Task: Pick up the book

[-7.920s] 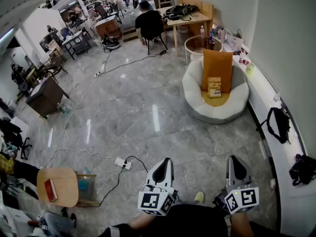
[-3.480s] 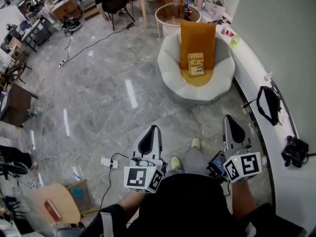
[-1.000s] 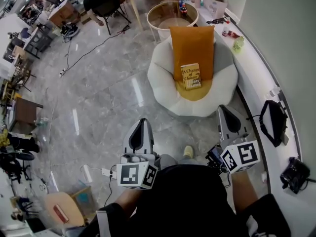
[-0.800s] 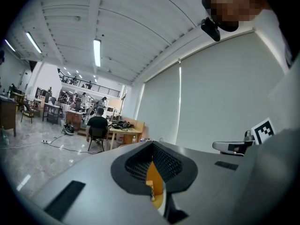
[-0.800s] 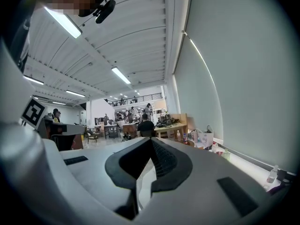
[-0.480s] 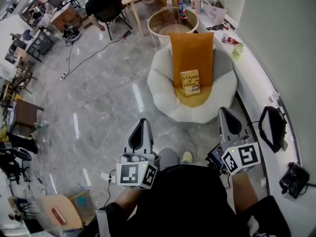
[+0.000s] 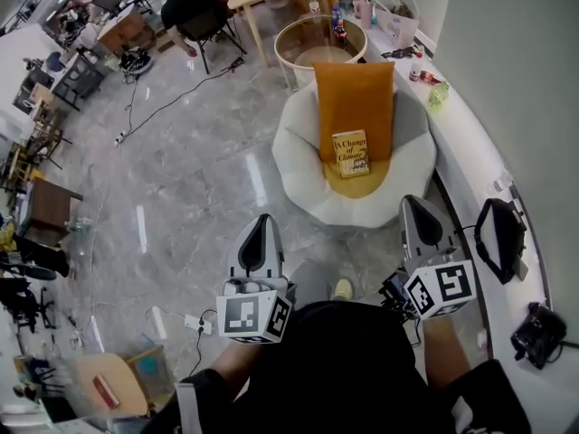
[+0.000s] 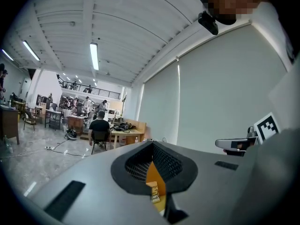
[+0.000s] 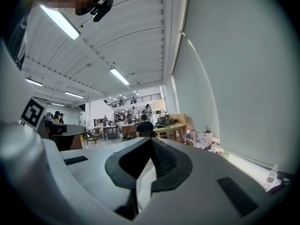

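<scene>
Book is leaning on the cushion well ahead, and you are holding the left gripper and right gripper apparently closed and empty, so approaching and opening come next.

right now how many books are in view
1: the yellow book stands on the white armchair, leaning against the orange cushion. A flat red thing on the wooden stool at lower left might be another; too small to tell.
</scene>
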`<state>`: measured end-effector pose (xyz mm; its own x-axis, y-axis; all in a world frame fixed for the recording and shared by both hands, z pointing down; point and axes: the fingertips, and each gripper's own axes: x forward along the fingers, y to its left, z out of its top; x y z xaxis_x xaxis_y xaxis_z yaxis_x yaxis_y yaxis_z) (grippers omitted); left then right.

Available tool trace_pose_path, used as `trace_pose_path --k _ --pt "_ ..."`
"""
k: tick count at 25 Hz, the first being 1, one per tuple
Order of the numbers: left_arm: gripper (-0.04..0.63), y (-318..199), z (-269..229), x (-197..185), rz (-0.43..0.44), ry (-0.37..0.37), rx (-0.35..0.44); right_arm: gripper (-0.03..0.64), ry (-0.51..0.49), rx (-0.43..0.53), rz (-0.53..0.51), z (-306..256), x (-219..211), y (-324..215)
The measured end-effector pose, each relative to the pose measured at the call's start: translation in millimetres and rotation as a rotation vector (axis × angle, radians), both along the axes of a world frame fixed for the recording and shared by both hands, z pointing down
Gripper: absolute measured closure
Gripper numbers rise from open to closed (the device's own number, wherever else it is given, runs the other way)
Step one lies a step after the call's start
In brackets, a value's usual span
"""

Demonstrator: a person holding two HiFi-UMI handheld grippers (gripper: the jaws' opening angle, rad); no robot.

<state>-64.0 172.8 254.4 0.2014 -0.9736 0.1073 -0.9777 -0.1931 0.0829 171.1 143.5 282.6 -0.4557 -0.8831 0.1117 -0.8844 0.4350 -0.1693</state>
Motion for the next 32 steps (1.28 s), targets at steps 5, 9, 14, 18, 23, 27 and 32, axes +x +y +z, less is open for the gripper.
trace_pose_path --k 5,9,14,18,23,27,32 --pt "0.583 -0.7 -2.2 -1.3 -0.005 -0.005 0.006 0.603 0.009 0.012 -0.013 -2.5 -4.4 -0.1" --pt "0.583 -4.3 1.9 -0.8 0.000 -0.023 -0.002 0.603 0.014 0.015 -0.011 0.0 -3.7 -0.2" --pt "0.583 -22.2 11.5 1.7 -0.029 -0.079 -0.042 0.603 0.026 0.000 0.026 2.2 1.0 -10.2" --pt "0.583 -43.6 14.2 1.3 -0.046 -0.111 -0.043 0.603 0.056 -0.001 0.051 3.7 -1.0 -26.2" --pt "0.583 -78.7 10.6 4.4 -0.034 -0.105 -0.017 0.603 0.082 0.002 0.048 3.1 -11.6 -50.5" --pt "0.583 -105.1 8.6 5.7 -0.012 -0.082 -0.015 0.603 0.086 -0.016 0.066 1.7 -16.6 -72.0" --pt "0.583 -139.6 13.5 -0.3 -0.003 -0.067 -0.026 0.603 0.096 -0.028 0.072 1.9 -22.0 -105.7"
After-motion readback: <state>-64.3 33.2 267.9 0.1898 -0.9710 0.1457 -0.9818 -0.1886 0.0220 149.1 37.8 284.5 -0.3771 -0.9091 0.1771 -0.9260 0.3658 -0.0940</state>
